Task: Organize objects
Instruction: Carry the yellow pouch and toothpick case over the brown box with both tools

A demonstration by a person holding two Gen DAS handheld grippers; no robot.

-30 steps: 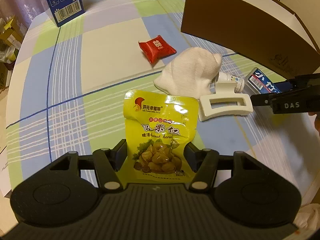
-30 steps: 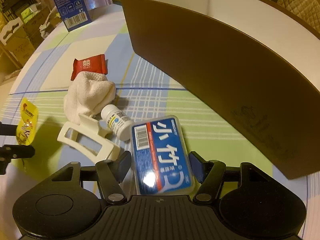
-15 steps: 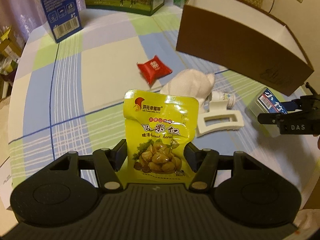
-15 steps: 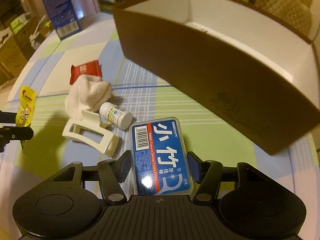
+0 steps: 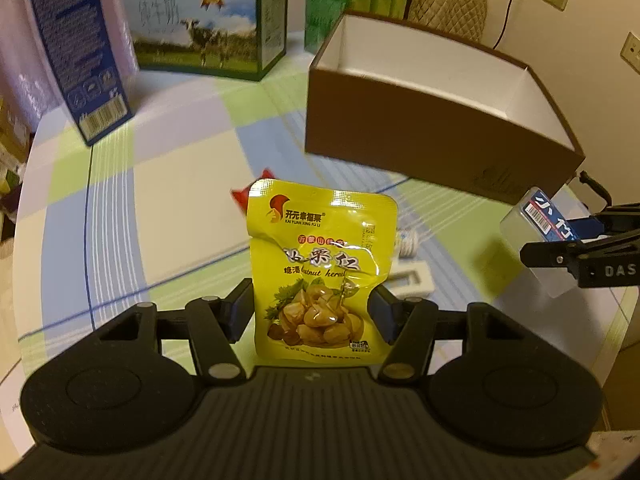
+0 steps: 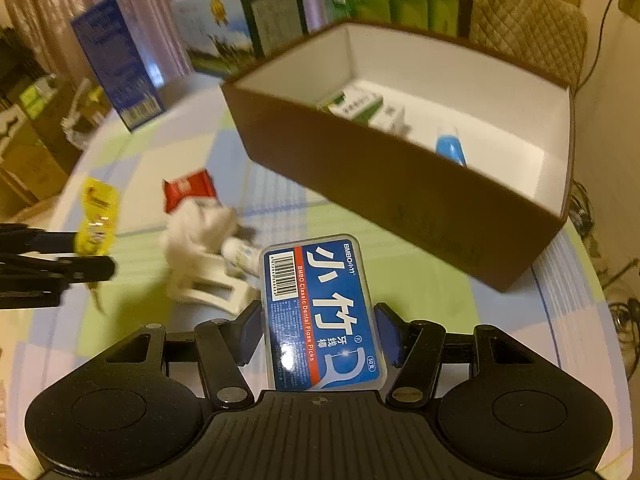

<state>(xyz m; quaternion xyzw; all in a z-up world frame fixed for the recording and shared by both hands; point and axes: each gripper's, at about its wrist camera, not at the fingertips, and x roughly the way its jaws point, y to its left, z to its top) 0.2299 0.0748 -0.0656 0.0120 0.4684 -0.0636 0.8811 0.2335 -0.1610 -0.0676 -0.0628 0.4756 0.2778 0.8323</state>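
A few things already lie in the brown box (image 6: 400, 184), each tool is clamped on one more — left tool (image 5: 312, 312) on the yellow snack pouch (image 5: 320, 272), right tool (image 6: 318, 328) on the floss-pick case (image 6: 320, 312) — and a red packet (image 6: 188, 194), white cloth (image 6: 200, 228), small bottle (image 6: 240, 254) and hair clip (image 6: 208, 288) wait on the counter (image 6: 420, 276).

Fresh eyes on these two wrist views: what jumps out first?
Each gripper holds a packet up off the table: the left gripper has its jaws shut on a bright yellow plastic chestnut snack pouch, the right gripper on a blue-labelled clear plastic dental floss pick case. Behind both stands a large brown cardboard box with a white inside, open-topped, already holding a few small items.
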